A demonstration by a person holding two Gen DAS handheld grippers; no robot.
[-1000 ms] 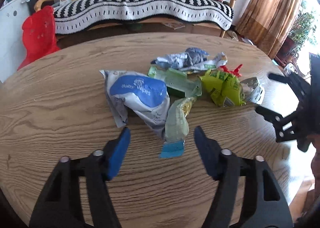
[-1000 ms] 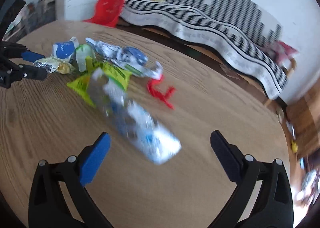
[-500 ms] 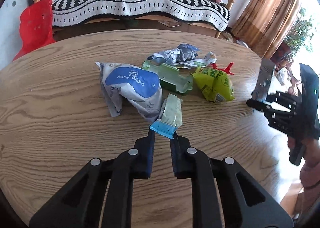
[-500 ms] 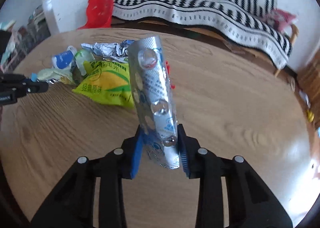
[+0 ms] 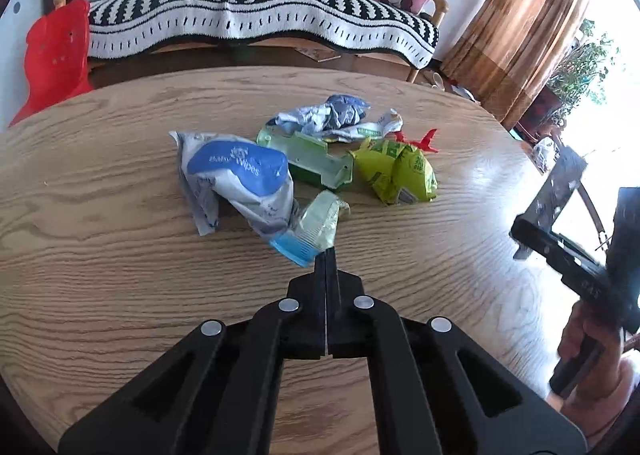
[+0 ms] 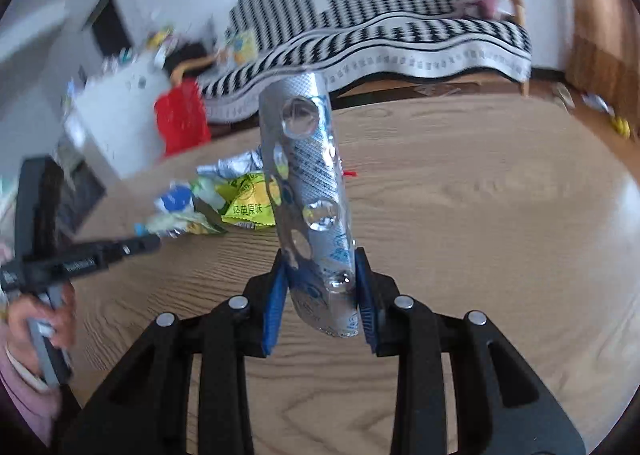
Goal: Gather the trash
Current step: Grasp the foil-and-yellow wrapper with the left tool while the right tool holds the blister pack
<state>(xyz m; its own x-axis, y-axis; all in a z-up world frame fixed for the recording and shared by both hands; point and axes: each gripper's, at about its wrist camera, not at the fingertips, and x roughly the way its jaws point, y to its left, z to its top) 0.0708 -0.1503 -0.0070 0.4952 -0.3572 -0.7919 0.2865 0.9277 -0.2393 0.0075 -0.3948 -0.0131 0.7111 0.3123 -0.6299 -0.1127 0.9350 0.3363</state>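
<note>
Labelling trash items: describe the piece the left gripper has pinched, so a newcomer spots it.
On the round wooden table, find the trash pile. At its near edge lies a pale green sachet, leaning against the wipes pack. Only it has a bright blue end strip, pinched by the left gripper.

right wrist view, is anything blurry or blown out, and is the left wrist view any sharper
Right wrist view: the left side and background smear with motion blur, the blister pack in the right gripper stays sharp, and glare whitens the table at right. Left wrist view: crisp wrappers, overexposed window, blurred right edge.
</note>
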